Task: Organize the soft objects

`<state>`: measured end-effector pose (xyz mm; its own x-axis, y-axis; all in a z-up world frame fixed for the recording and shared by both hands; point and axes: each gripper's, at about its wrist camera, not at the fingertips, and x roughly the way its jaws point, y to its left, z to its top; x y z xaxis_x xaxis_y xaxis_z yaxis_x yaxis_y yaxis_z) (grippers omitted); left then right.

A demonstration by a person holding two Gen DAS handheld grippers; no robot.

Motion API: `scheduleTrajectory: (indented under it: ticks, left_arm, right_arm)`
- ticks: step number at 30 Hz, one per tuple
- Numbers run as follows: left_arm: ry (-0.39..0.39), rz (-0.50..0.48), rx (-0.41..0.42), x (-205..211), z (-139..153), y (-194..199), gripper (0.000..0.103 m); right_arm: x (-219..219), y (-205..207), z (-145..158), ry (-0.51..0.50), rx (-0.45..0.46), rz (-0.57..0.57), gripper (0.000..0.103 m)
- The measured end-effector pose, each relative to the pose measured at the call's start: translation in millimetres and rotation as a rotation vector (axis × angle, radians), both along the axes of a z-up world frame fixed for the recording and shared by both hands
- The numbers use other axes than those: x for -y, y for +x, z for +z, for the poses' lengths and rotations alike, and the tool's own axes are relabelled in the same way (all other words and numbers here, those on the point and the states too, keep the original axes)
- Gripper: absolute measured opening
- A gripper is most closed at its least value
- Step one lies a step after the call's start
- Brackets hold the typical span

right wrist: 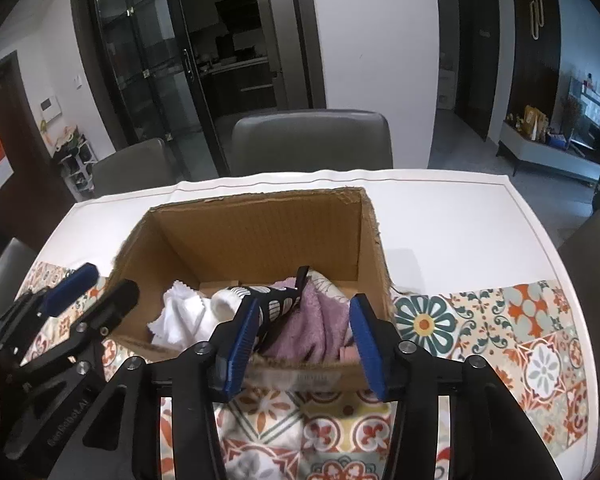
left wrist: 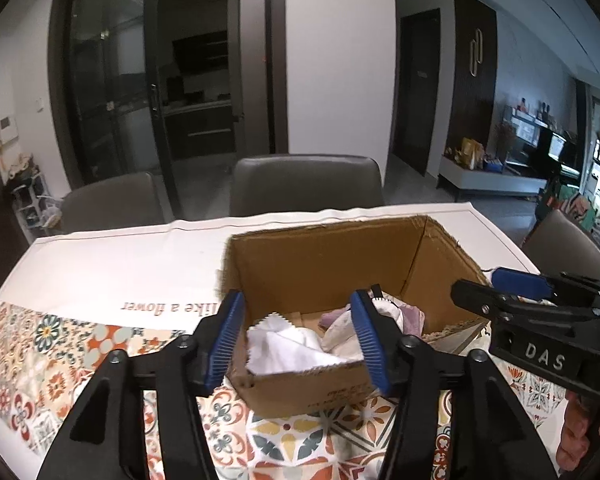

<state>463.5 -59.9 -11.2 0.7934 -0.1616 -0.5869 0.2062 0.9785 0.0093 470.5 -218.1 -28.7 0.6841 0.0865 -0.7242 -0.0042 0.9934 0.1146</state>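
- Left wrist view: a bench (left wrist: pixel 112 264) covered by a white cloth with a patterned tile border is seen, with grey chairs (left wrist: pixel 306 184) set behind it.
- An open cardboard box (left wrist: pixel 324 264) is placed on the bench; all the soft things lie inside it, against its near wall.
- A white cloth (left wrist: pixel 288 344) with a pinked edge is bunched at the left of the box; it is judged light, limp and best pinched at a raised fold.
- A purple towel (right wrist: pixel 312 324) is piled at the right, judged plush and yielding, so a thick ridge should be taken.
- A black-and-white patterned sock (right wrist: pixel 276 302) is draped between them, with its white toe clear only in the right wrist view.
- The left tool (left wrist: pixel 296 340) is held partly open over the near wall, with nothing gripped.
- The right tool (right wrist: pixel 300 344) is likewise half spread and empty, above the towel.
- A fingertip (left wrist: pixel 580 432) under the right tool is shown only by the left camera.
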Motion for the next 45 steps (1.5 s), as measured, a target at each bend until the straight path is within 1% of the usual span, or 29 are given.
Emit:
scheduleTrajectory:
  ticks: [3, 4, 6, 8, 11, 14, 18, 20, 23, 28, 32, 34, 38, 41, 45]
  left_arm:
    - [-0.013, 0.015, 0.012, -7, 12, -17, 0.065]
    - [-0.013, 0.018, 0.014, -9, 14, -20, 0.069]
    - [-0.011, 0.023, 0.033, -14, 20, -33, 0.075]
    - [-0.004, 0.038, 0.056, -17, 27, -48, 0.085]
    - [0.016, 0.061, 0.087, -22, 35, -67, 0.092]
    - [0.036, 0.07, 0.106, -28, 40, -83, 0.097]
    - [0.052, 0.064, 0.128, -34, 47, -105, 0.099]
    - [0.056, 0.052, 0.143, -36, 50, -118, 0.102]
    - [0.063, 0.027, 0.157, -39, 52, -135, 0.103]
    - [0.084, 0.028, 0.188, -45, 54, -160, 0.103]
    - [0.091, 0.042, 0.201, -49, 56, -179, 0.103]
    - [0.085, 0.046, 0.195, -51, 57, -186, 0.103]
    - [0.059, 0.077, 0.189, -54, 58, -206, 0.103]
    - [0.066, 0.097, 0.19, -51, 58, -220, 0.103]
    - [0.051, 0.114, 0.186, -46, 58, -238, 0.103]
  right_arm:
    - [-3, -17, 10, -0.003, 0.024, -0.002, 0.053]
    - [-3, -20, 12, -0.004, 0.031, -0.003, 0.054]
    - [-6, -36, 22, -0.004, 0.06, -0.008, 0.06]
    - [-5, -48, 30, -0.006, 0.082, -0.02, 0.065]
    - [-6, -65, 39, -0.014, 0.111, -0.043, 0.072]
    - [-6, -83, 47, -0.008, 0.134, -0.075, 0.073]
    - [-11, -110, 54, -0.017, 0.157, -0.104, 0.074]
    - [-12, -122, 56, -0.022, 0.166, -0.113, 0.074]
    - [-16, -143, 60, -0.027, 0.183, -0.131, 0.074]
    - [-21, -177, 63, -0.052, 0.198, -0.174, 0.074]
    - [-25, -201, 66, -0.07, 0.216, -0.209, 0.079]
    - [-27, -211, 68, -0.081, 0.227, -0.223, 0.079]
    - [-27, -229, 75, -0.092, 0.24, -0.226, 0.079]
    - [-26, -241, 78, -0.095, 0.251, -0.212, 0.079]
    - [-20, -256, 81, -0.091, 0.253, -0.189, 0.079]
